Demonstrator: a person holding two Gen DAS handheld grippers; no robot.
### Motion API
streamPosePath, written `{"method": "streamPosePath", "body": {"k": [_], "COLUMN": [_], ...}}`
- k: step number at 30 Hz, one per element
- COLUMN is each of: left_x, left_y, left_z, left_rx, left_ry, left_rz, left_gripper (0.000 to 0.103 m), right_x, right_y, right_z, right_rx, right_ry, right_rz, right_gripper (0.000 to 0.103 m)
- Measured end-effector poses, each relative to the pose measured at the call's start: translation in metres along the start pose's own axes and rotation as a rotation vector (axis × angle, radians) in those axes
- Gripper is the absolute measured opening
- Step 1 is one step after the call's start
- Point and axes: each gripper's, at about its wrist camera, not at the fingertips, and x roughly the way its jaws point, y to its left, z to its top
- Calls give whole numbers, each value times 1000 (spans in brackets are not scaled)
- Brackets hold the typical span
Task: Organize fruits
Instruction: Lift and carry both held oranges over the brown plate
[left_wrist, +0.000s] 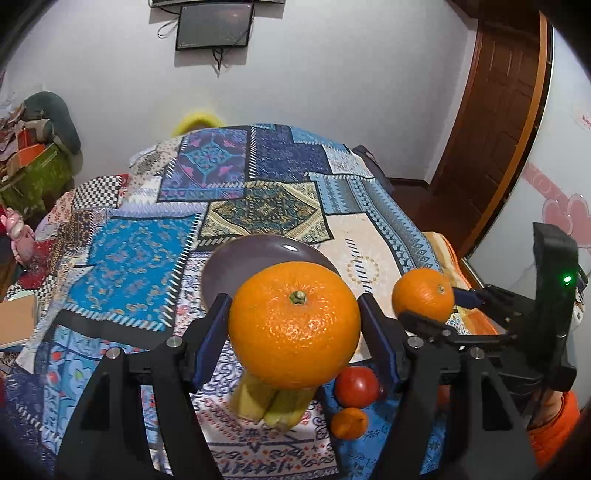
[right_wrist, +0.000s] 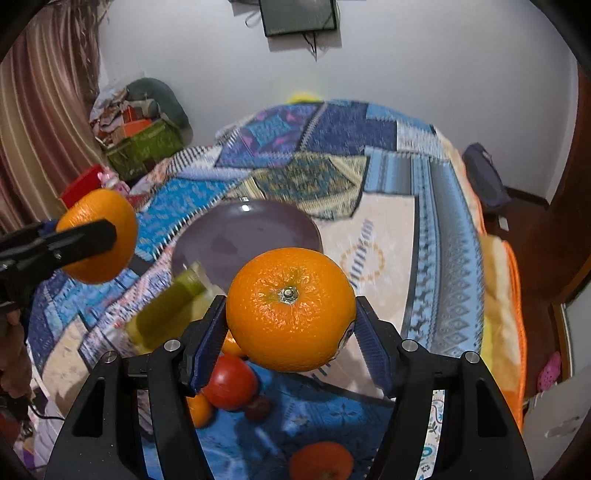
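Note:
My left gripper (left_wrist: 294, 325) is shut on a large orange (left_wrist: 294, 325) and holds it above the patterned cloth, just short of an empty purple plate (left_wrist: 255, 254). My right gripper (right_wrist: 290, 309) is shut on a second orange (right_wrist: 290, 309), also raised near the purple plate (right_wrist: 236, 236). Each held orange shows in the other view: the right one in the left wrist view (left_wrist: 423, 294), the left one in the right wrist view (right_wrist: 99, 236). Below lie bananas (left_wrist: 269, 402), a red tomato (left_wrist: 356, 386) and a small tangerine (left_wrist: 348, 422).
The patchwork cloth (left_wrist: 140, 258) covers a bed. Another orange fruit (right_wrist: 320, 461) lies near the lower edge of the right wrist view. A green box with clutter (right_wrist: 144, 147) stands at the back left, a wooden door (left_wrist: 498, 110) at the right.

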Motion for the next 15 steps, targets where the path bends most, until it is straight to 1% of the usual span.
{"method": "streamPosePath", "body": {"k": [4,8,15], "left_x": [-11,-18,-8], "left_y": [12,25,42], "left_z": [5,12,26], "left_rx": [9,8,5], "left_ry": [-14,-30,-32], "left_rz": [24,58,96], "left_gripper": [68,68,68], "right_x": [-6,-9,-2], "right_y": [7,14,27], "right_z": [11,25,47], "right_rx": [5,-13,-50], "right_ry": [-22,-51,-91], "right_rz": [20,9,4], "right_gripper": [64,64,64]}}
